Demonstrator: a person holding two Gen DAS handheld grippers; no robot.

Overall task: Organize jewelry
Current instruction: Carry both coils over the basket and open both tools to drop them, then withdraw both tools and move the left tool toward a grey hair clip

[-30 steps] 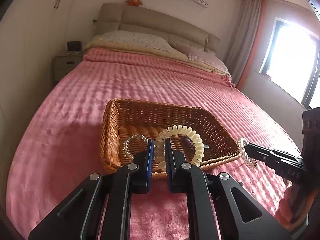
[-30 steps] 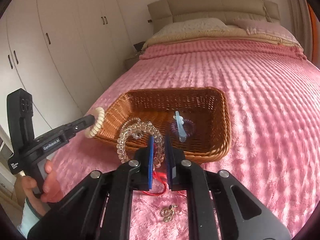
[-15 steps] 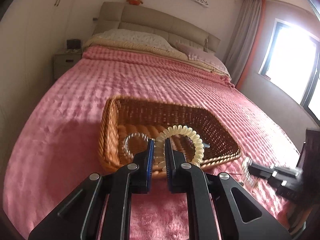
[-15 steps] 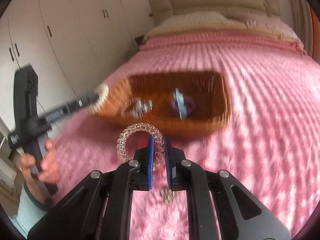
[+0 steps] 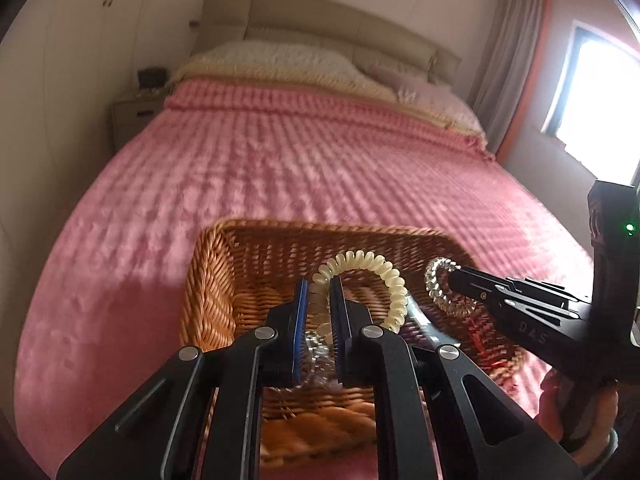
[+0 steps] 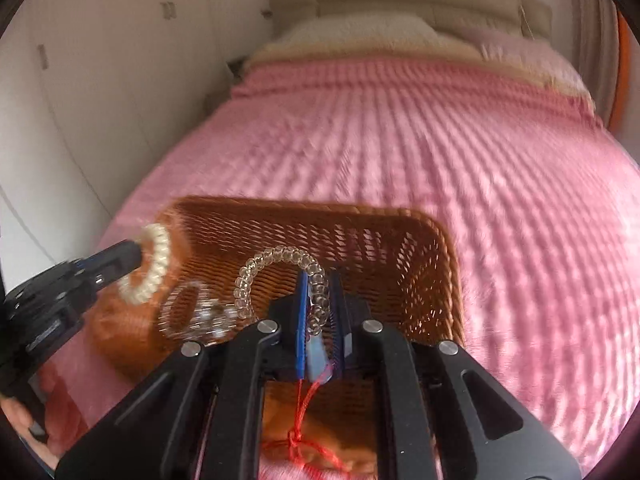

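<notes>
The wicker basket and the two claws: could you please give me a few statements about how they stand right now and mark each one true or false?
1. The left claw is shut on the cream coil bracelet. True.
2. The right claw is open and holds nothing. False: it grips the clear coil bracelet.
3. The wicker basket sits on the pink bedspread. True.
4. A red string hangs below the right claw. True.
5. The basket has a lid on it. False: it is open-topped.
</notes>
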